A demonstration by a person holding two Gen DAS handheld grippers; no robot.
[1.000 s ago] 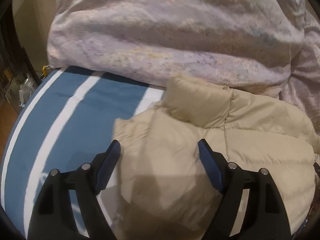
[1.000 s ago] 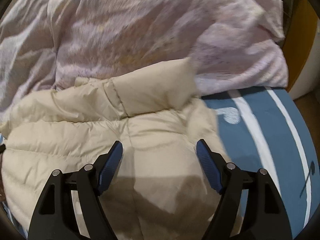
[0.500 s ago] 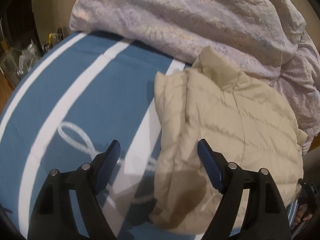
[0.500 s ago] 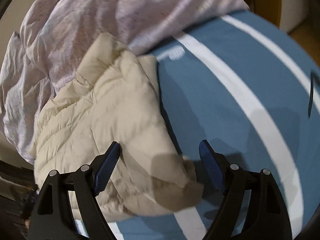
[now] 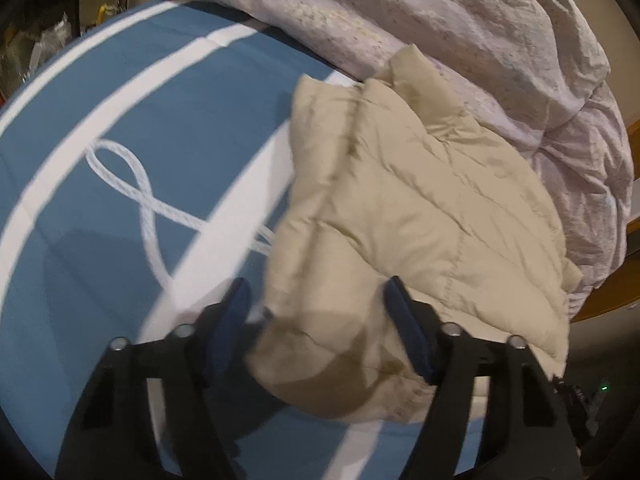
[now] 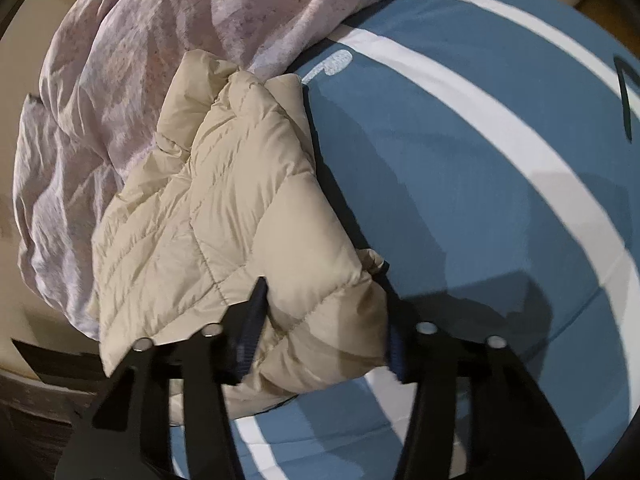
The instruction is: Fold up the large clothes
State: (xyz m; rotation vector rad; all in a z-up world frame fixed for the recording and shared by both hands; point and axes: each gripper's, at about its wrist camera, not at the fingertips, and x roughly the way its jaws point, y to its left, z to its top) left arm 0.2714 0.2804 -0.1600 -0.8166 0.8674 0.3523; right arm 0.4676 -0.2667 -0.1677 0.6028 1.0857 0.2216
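A beige quilted puffer jacket [image 5: 420, 208] lies folded on a blue bed cover with white stripes [image 5: 120, 128]. Its collar end points toward a pile of pale pink bedding. My left gripper [image 5: 320, 320] is open, its jaws straddling the jacket's near left corner. In the right wrist view the jacket [image 6: 240, 200] lies left of centre on the cover [image 6: 460, 200]. My right gripper [image 6: 324, 328] is open, its jaws on either side of the jacket's near right corner.
A crumpled pale pink duvet [image 5: 420, 20] is heaped behind the jacket and also shows in the right wrist view [image 6: 120, 60]. A white rope-loop print [image 5: 136, 196] marks the cover. Clutter [image 5: 44, 40] and floor lie beyond the bed's left edge.
Both grippers pulled back from over the jacket toward its near end, then lowered around its two near corners. The jaws have narrowed a little. The jacket itself has not moved.
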